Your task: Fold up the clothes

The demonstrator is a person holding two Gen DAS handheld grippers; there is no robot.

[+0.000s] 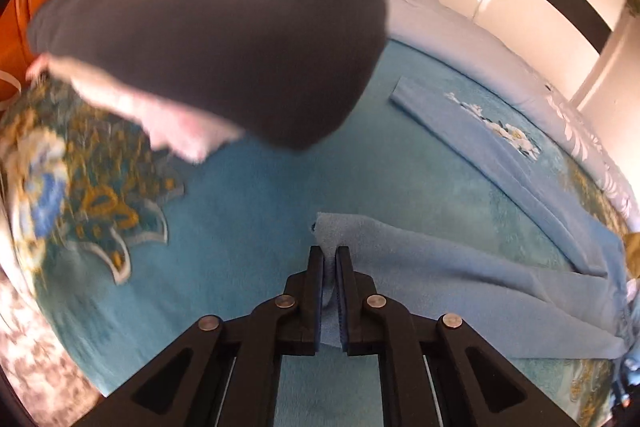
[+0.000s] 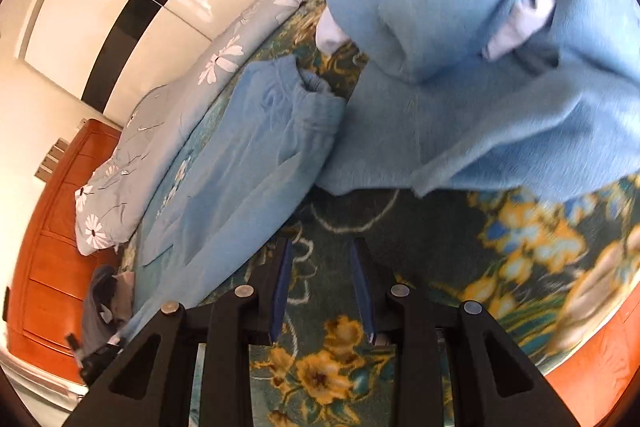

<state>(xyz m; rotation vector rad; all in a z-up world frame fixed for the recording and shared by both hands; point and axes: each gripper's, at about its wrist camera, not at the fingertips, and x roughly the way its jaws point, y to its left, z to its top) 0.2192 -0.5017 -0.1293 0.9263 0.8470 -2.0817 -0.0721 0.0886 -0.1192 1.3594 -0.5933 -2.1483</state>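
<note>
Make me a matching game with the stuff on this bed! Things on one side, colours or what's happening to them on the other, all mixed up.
Things:
1. left gripper
2. right gripper
3. pillow
4. headboard

Colours or states:
A. orange wood
B. open, with nothing between its fingers
C. pale blue with white daisies
D. shut on the light blue garment

Pairs: 1-D, 2-B, 3-C, 4-A
</note>
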